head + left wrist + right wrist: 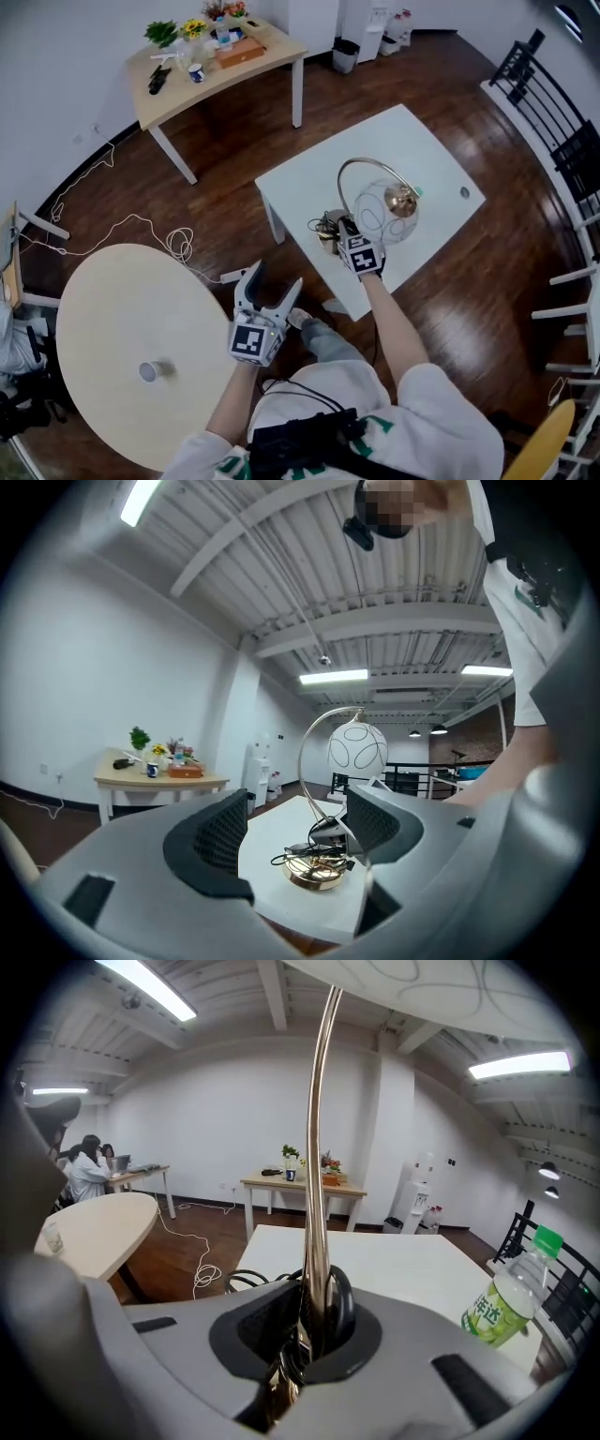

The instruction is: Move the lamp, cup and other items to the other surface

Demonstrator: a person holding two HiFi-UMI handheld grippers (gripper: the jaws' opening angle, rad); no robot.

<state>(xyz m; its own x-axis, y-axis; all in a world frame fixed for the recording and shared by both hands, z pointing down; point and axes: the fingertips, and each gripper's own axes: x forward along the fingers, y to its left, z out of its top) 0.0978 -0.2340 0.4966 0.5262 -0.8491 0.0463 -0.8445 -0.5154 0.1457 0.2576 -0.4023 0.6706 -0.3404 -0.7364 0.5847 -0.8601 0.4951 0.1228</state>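
right gripper (309, 1321) clamped on lamp (320, 1138), left gripper (277, 275) jaws apart, white table (412, 141), wood floor (234, 159)

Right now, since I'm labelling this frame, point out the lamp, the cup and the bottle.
lamp (382, 214): head view, on its white globe shade.
cup (150, 371): head view, on its top.
bottle (498, 1311): right gripper view, on its green label.
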